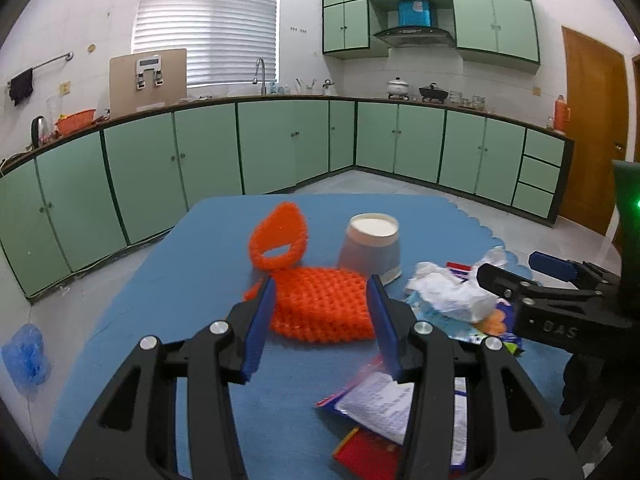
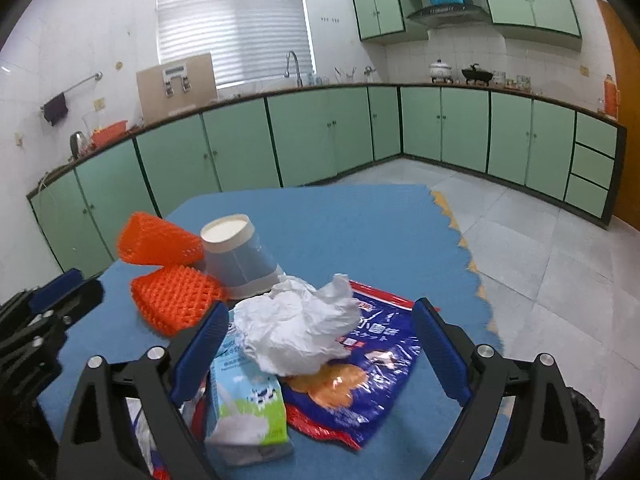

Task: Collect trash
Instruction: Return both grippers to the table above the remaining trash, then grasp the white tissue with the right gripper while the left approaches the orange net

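Note:
Trash lies on a blue table cover (image 1: 160,280). A flat orange foam net (image 1: 320,308) rests just ahead of my left gripper (image 1: 322,312), which stands open with nothing between its pads. Behind it are a second, curled orange net (image 1: 278,236) and an upturned paper cup (image 1: 372,248). My right gripper (image 2: 320,310) is wide open over a crumpled white tissue (image 2: 296,332). The tissue sits on a blue snack bag (image 2: 380,344), next to a milk carton (image 2: 244,404). Each gripper shows in the other's view, the right gripper (image 1: 516,270) and the left gripper (image 2: 64,292).
Red and white wrappers (image 1: 380,408) lie under my left gripper's right finger. A dark bag-lined bin (image 2: 588,420) shows at the table's right edge. Green kitchen cabinets (image 1: 280,144) line the far walls across tiled floor. A blue plastic bag (image 1: 26,352) lies on the floor at left.

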A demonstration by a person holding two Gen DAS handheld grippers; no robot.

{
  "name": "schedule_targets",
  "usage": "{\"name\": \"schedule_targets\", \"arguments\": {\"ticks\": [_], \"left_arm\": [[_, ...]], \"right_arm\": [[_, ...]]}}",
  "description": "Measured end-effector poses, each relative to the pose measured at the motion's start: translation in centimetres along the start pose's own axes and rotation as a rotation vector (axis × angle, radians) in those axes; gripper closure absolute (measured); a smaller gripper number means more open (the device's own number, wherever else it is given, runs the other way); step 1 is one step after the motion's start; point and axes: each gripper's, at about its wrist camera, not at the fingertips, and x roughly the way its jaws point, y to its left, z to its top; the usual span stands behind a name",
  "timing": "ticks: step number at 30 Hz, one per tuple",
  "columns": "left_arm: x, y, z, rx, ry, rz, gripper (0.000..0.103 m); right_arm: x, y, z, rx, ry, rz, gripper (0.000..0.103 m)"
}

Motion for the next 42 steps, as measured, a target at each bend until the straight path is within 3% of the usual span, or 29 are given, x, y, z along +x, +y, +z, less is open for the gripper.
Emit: {"name": "schedule_targets", "arguments": {"ticks": [4,8,13,18,21,26,36,40,42], "left_arm": [[0.7,0.9,-0.2,-0.014,0.013,0.004,0.057],[1.2,1.3,0.0,-0.014,0.016,0.004,0.057],[1.9,1.1,0.0,-0.022,0.026,-0.004,0.057],[2.5,0.5,0.1,-0.018,0.034,-0.014,0.057],[2.6,0.2,0.4,-0.013,0.031,-0.02,0.057],[2.7,-0.2,1.3,-0.006,0.022,-0.029,0.057],[2.6,-0.6,3.1,-0.01,0.007,-0.034,0.056],[2.8,-1.0,3.3,-0.007,0.006,-0.039,0.056],[2.9,-1.2,3.2,-0.005,0.01,-0.041,0.056]], "right_arm": [[1.5,-0.1,-0.2,0.001,0.047,-0.015,0.014],[2.4,-0.1,-0.2,0.007,0.085,-0.003,0.021],[3.3,0.8,-0.1,-0.018,0.129,0.024,0.043],[3.7,1.4,-0.3,-0.035,0.154,0.061,0.08],[3.6,1.5,-0.3,-0.037,0.158,0.08,0.093],[3.2,1.3,-0.1,-0.024,0.155,0.105,0.097],[0.5,-0.5,2.6,0.007,0.069,0.114,0.098],[1.6,-0.9,1.8,-0.006,0.152,0.138,0.096],[2.1,-1.0,1.1,-0.009,0.194,0.149,0.088]]}}
